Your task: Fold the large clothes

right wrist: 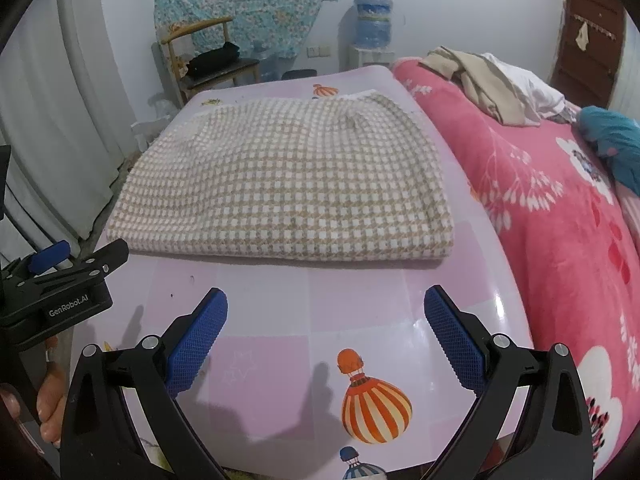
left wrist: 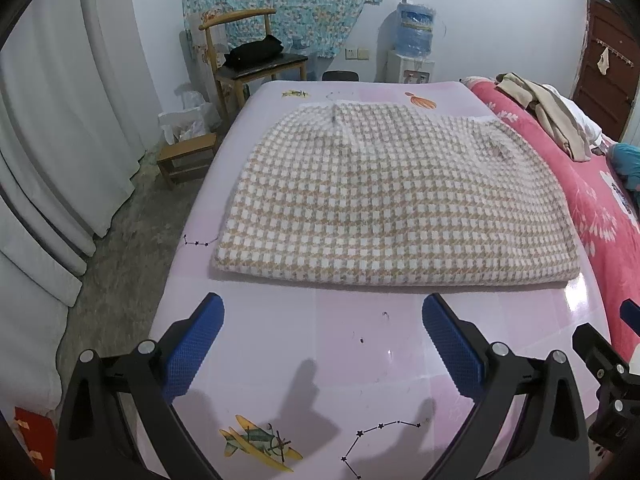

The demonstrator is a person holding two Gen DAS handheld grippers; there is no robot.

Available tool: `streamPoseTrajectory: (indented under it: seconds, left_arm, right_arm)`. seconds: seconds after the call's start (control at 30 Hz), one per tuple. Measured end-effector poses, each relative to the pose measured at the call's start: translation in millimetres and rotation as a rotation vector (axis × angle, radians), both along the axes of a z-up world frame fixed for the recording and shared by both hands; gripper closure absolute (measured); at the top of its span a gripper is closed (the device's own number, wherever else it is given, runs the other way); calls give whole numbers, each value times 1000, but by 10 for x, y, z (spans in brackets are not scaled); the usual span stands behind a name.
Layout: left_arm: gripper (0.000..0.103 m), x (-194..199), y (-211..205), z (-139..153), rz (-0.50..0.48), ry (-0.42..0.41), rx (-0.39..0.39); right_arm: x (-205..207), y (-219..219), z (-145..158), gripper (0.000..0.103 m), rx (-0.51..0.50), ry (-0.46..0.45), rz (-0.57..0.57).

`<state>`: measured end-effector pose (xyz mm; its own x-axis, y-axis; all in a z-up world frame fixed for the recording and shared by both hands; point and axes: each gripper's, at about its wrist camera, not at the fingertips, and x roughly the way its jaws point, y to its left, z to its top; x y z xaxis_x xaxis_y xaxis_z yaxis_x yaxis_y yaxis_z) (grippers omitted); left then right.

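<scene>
**Sweater lies folded, both claws free**

Nearest to us, our left claw (left wrist: 322,344) hangs above the bare front of the tabletop (left wrist: 340,336) with its blue pads spread wide and nothing between them. Our right claw (right wrist: 326,338) hangs just beside it, also spread wide and empty, over a printed hot-air balloon (right wrist: 374,400). Neither claw touches cloth.

Just beyond the claws lies the checked sweater (left wrist: 396,204), beige and white, resting in the middle of the tabletop. It sits as a compact rectangle, several layers thick at its near edge, with no sleeve hanging loose that we can see. We judge this piece to be folded, or very close to it; at most a last tidy-up or one more halving is left. Whether a finer fold is wanted, we cannot tell.

The tabletop is covered with a glossy pink and lilac sheet printed with planes, balloons and star lines, and it carries only the sweater. On our right, touching the tabletop's edge, is a bed with a pink flowered blanket (right wrist: 560,240). Further back on it lies a loose heap of beige and white clothes (right wrist: 488,80), which we take as the work still to do.

At the far wall stand a wooden chair (left wrist: 256,64) holding something black, a water dispenser (left wrist: 414,48), a hanging blue flowered cloth (left wrist: 280,0) and a brown door (right wrist: 588,36). Pale curtains (left wrist: 60,140) fill our left side
</scene>
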<state>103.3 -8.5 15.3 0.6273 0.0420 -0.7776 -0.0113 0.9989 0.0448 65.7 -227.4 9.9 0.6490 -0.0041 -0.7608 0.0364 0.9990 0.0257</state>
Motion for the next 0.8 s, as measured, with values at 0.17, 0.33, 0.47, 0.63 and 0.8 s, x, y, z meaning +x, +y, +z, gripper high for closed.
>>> streamPoseTrajectory:
  seconds: [0.17,0.33,0.47,0.63,0.8]
  left_arm:
    - [5,1,-17,-25,-2,14,-1]
    - [5,19,-26,-64,-6,35,-10]
    - [5,28,-47,-93,-8,48,-10]
    - [5,28,-58,-97,-12,50,-9]
    - [5,28,-63,-102,-13,52,-9]
  right_arm:
    - [7,19,-44,8,0,13,1]
    - [19,29,-86,8,-2,27,8]
    - [25,36,-104,8,-3,30,7]
    - [28,32,-111,8,-2,32,7]
    - [36,34,-114,8,-2,32,8]
